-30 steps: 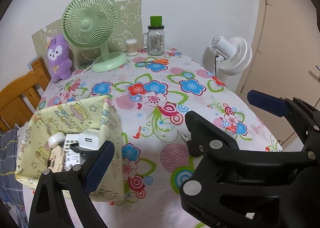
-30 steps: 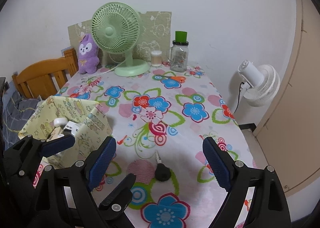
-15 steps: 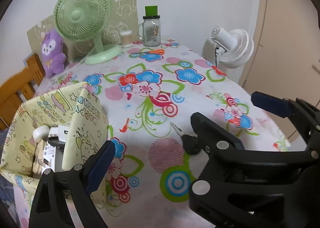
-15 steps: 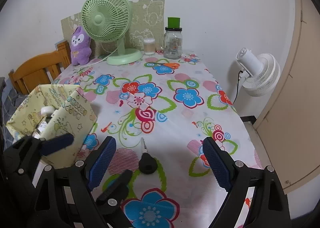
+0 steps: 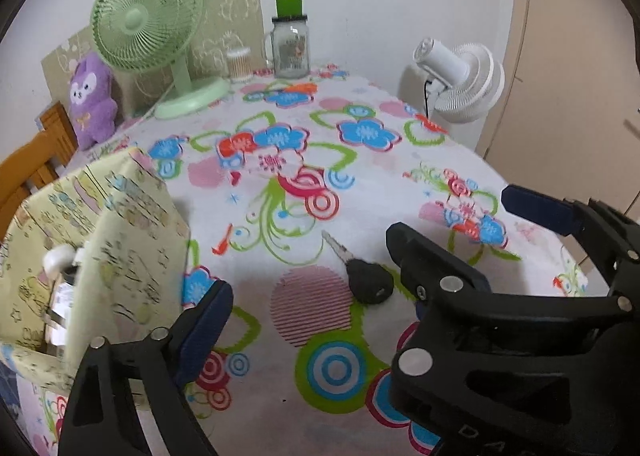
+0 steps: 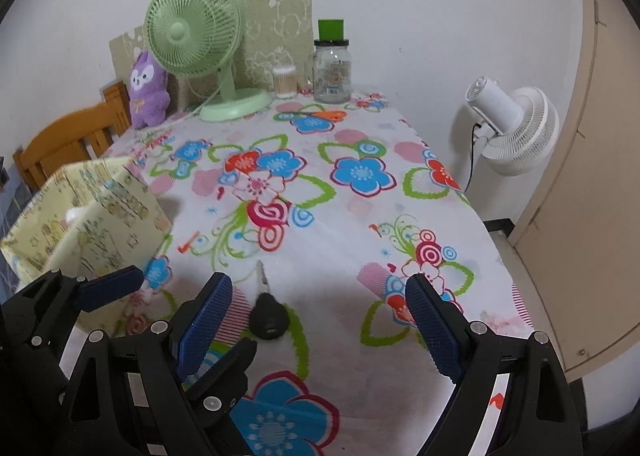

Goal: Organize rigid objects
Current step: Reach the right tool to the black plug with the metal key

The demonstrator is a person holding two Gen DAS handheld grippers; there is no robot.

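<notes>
A black-headed key lies on the flowered tablecloth, blade pointing away; it also shows in the right wrist view. A yellow patterned fabric box stands at the table's left, holding white items, and shows in the right wrist view too. My left gripper is open and empty, its fingers either side of the key in the left wrist view. My right gripper is open and empty, hovering just right of the key above the near table edge.
At the back stand a green desk fan, a purple plush toy, a cotton swab jar and a glass jar with a green cup on it. A white fan stands beyond the table's right edge. A wooden chair is at left.
Both grippers have moved forward and down toward the key, which now looks larger and nearer. The fabric box has slid toward the left of both views. Both grippers stay open.
</notes>
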